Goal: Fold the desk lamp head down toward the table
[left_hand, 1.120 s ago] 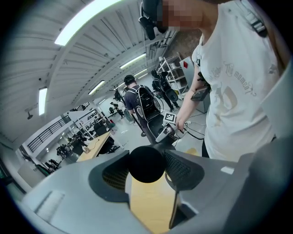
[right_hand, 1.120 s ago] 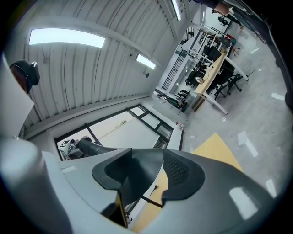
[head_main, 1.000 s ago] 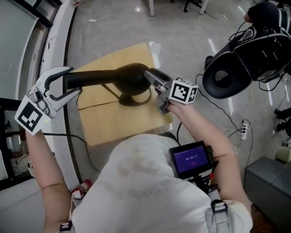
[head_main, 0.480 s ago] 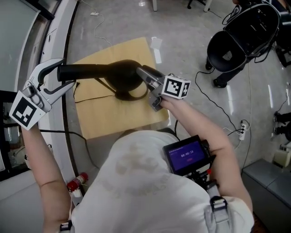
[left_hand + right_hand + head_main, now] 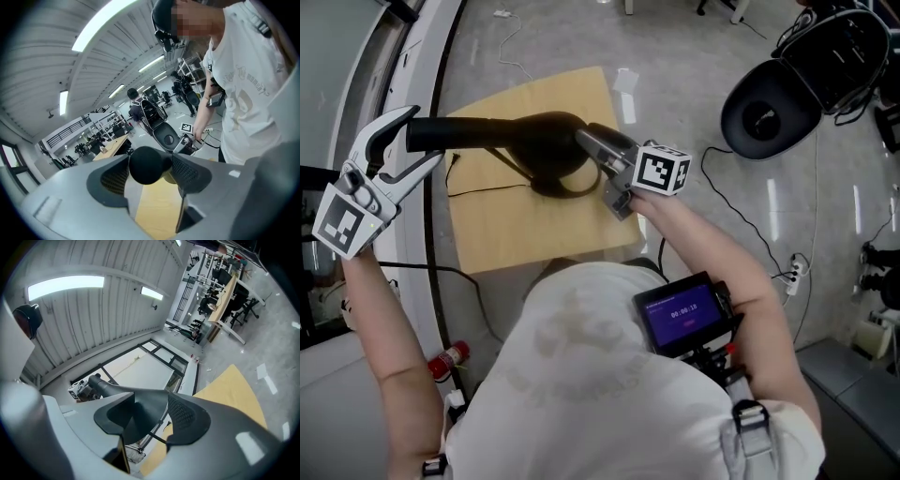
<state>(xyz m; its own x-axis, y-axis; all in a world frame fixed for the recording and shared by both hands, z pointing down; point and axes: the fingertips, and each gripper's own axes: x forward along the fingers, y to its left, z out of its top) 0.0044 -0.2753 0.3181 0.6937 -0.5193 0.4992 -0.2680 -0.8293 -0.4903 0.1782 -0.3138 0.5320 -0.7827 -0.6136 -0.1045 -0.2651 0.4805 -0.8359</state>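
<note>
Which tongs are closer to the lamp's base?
Right. The right tongs clamp the lamp close by its base; the left tongs, jaws just opening around the lamp's far tip, sit by the table's edge.

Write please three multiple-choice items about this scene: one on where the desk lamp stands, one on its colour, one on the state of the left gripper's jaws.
1. The desk lamp stands on: A the wooden table; B the floor; C a chair.
2. The lamp is: A white; B black; C red.
3. The jaws of the left gripper are: A shut on a cable; B open round the lamp's end; C shut on nothing.

Answers: 1 A, its base rests on the tabletop in the head view. 2 B, all of it is black. 3 B, the jaws have just been opening and stand apart with the lamp's round end between them.
</note>
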